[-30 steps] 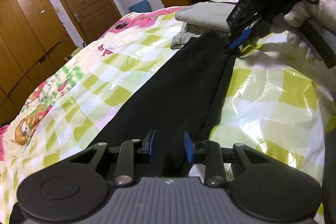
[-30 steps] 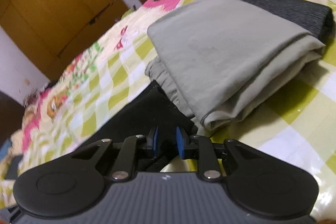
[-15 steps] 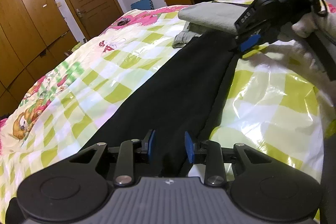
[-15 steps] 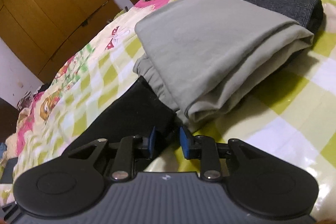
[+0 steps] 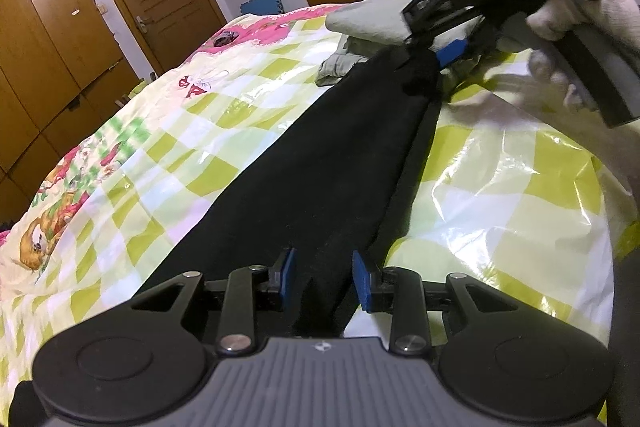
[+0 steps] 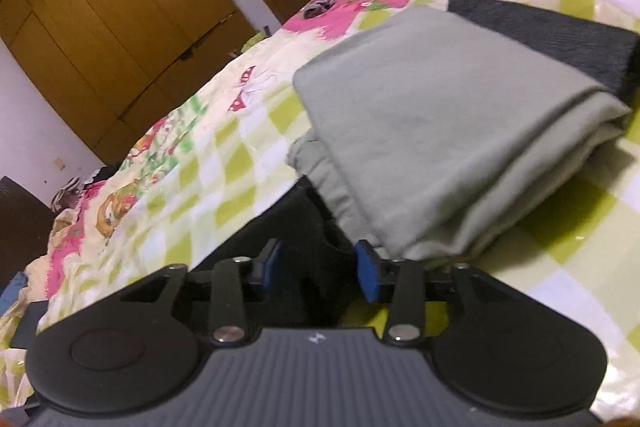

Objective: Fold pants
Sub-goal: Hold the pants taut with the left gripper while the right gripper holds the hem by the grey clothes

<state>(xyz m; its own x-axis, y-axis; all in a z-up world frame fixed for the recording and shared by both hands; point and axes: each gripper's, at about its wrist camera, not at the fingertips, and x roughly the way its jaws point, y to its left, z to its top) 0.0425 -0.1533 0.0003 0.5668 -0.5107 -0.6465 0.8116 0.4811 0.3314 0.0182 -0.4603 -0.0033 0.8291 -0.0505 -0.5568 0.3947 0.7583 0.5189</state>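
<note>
Black pants (image 5: pixel 328 163) are lying lengthwise on the bed (image 5: pixel 500 195), one end at each claw.

The soft, limp, light fabric is sagging wherever unsupported. The left claw (image 5: pixel 322 281) is straddling the near end, grip unclear. The right claw (image 6: pixel 320 267) has just been opening, released around the far end, just before the folded grey garment (image 6: pixel 440 131). Edges and corners are giving the best hold.

Dim indoor light w/ a warm cast, both views. Glare patches shine on the glossy bed cover (image 5: pixel 516 195) near its right edge. Black pants (image 5: pixel 320 163) read as a flat dark shape, no detail. Strong fisheye bend at frame edges; wardrobe (image 6: pixel 100 23) curves. Right view is softer, folded grey cloth (image 6: pixel 440 131) slightly blurred.
</note>
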